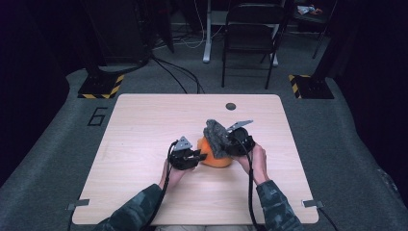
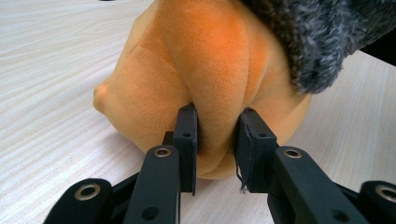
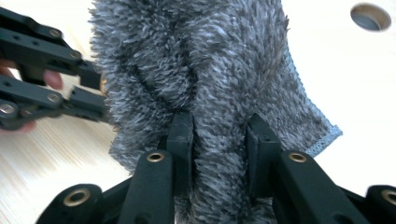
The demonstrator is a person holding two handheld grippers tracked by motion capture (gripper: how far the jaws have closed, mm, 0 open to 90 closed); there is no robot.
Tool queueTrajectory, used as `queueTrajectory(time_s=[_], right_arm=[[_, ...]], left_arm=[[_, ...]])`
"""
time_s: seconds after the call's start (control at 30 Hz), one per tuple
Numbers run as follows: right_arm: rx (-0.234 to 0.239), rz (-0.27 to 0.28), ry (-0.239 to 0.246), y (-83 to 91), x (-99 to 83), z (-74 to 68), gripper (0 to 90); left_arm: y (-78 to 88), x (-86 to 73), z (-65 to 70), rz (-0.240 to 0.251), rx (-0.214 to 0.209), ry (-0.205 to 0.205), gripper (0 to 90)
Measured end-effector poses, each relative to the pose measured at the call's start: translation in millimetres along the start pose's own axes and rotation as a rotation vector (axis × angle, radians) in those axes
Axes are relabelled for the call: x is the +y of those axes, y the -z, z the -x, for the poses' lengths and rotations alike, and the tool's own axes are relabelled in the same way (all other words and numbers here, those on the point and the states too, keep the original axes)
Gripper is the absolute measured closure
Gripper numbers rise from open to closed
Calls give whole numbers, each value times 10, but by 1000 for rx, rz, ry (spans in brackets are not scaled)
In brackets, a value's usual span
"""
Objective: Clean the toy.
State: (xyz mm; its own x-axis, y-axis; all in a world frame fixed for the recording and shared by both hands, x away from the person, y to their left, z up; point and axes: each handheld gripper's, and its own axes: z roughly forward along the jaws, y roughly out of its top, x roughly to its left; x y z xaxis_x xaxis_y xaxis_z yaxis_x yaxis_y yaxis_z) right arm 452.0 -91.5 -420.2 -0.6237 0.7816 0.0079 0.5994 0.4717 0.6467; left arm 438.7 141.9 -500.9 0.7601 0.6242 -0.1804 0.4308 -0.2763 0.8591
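High view: an orange plush toy [image 1: 215,156], lying crosswise near the table's [image 1: 144,125] centre, is pinched by the left gripper [image 1: 201,155]; the grey shaggy cloth [image 1: 216,136] draped over it is clamped by the right gripper [image 1: 230,140].

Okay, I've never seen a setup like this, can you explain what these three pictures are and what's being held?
A person at a wooden table holds a hand-worked two-jaw gripper in each hand. One picture looks down from above; the other two come from cameras riding on each gripper, looking along its black jaws. The left gripper pinches a fold of an orange plush toy resting on the table. The right gripper is closed on a grey fuzzy cloth that drapes over the toy. A round hole sits near the table's far edge.
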Motion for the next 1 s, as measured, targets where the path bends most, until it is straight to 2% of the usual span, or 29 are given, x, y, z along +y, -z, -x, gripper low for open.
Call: queueTrajectory(time_s=[0.07, 0.23, 0.33, 0.53, 0.67, 0.7, 0.77, 0.87, 1.0], right_arm=[[-15, -16, -3, 6, -20, 40, 670], [2, -40, -41, -7, -68, 182, 670], [16, -54, -78, -23, -106, 270, 671], [-6, -93, -142, -92, -236, 440, 673], [-59, -167, -157, -220, -339, 554, 675], [-50, -177, -180, -262, -372, 565, 675], [-59, -210, -196, -349, -427, 590, 675], [-60, -249, -197, -465, -490, 586, 670], [-76, -225, -165, -490, -499, 577, 671]], left_arm=[[0, 2, 3, 0, -1, 1, 717], [-6, 0, -11, 7, -5, 0, 717], [3, 3, -11, -4, -8, -7, 717], [-2, 5, -6, -2, -5, -2, 717], [2, -4, -29, 2, -6, 4, 717], [8, -4, -31, -5, -11, 8, 717], [11, -4, -30, -6, -7, 8, 716], [5, -1, -28, -3, -3, 7, 716], [2, -7, -44, 3, -6, 9, 717]])
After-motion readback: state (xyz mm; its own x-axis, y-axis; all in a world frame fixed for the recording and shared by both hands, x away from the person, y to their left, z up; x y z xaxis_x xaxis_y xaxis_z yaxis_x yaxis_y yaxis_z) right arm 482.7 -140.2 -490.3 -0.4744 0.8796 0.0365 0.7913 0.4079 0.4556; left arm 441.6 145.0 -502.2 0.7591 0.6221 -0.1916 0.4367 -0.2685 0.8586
